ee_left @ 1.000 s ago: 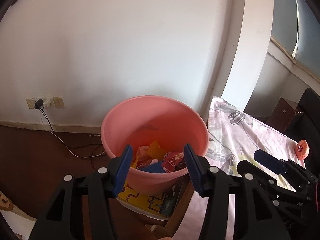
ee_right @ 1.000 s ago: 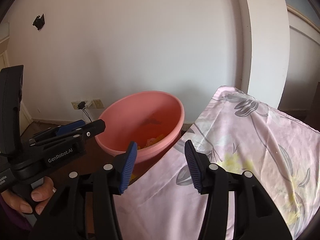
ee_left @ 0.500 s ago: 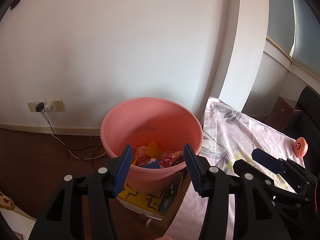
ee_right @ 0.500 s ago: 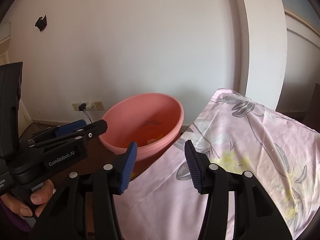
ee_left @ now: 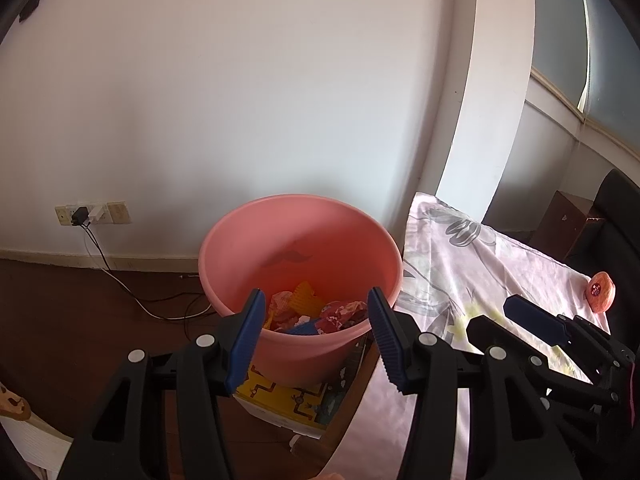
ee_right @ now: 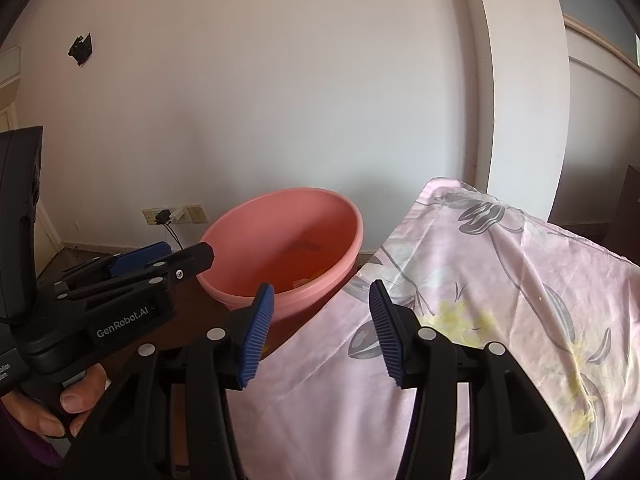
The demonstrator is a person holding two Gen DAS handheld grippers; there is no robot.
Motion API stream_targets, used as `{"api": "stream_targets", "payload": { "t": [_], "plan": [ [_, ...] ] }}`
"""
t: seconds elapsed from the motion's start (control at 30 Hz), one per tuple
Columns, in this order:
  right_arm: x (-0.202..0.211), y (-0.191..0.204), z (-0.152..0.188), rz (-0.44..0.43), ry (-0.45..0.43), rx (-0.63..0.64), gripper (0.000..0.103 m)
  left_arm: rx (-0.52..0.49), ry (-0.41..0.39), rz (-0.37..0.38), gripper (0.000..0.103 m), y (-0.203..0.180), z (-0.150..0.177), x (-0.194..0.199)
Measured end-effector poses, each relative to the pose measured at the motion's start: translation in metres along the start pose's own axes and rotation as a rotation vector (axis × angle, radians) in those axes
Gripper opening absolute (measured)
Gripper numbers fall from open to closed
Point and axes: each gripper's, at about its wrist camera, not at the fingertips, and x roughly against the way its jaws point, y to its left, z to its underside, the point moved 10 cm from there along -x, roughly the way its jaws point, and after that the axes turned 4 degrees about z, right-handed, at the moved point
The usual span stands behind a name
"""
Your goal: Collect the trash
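A pink bucket (ee_left: 300,240) stands on a box on the floor and holds several crumpled wrappers (ee_left: 320,312) in red, yellow and blue. My left gripper (ee_left: 316,296) hovers just in front of its near rim, open and empty. My right gripper (ee_right: 320,286) is open and empty too, held over the corner of the pink flowered cloth (ee_right: 500,300) beside the bucket (ee_right: 280,232). A small orange-pink rounded thing (ee_left: 600,298) lies on the cloth's far right edge, beyond the right gripper (ee_left: 492,312). The left gripper (ee_right: 188,252) shows at the left of the right wrist view.
The bucket rests on a yellow printed box (ee_left: 288,400) on the dark floor. A wall socket with a plug and cable (ee_left: 86,216) sits low on the white wall. A dark chair (ee_left: 616,216) and brown cabinet (ee_left: 568,220) stand at far right. A hand (ee_right: 60,412) grips the left tool.
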Motion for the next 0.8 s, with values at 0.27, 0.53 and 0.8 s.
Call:
{"api": "stream_targets", "payload": {
  "t": [0.27, 0.53, 0.8],
  "plan": [
    [-0.0005, -0.0007, 0.0004, -0.001, 0.005, -0.007, 0.05, 0.0, 0.0, -0.002, 0.052, 0.0004, -0.001, -0.0005],
    [-0.0005, 0.0006, -0.0014, 0.004, 0.003, -0.011, 0.05, -0.001, 0.0, 0.0, 0.052, 0.0004, -0.0015, -0.0009],
    [-0.0004, 0.0002, -0.0018, 0.004, 0.003, -0.011, 0.05, 0.0, 0.0, -0.001, 0.052, 0.0003, -0.0016, -0.001]
  ]
}}
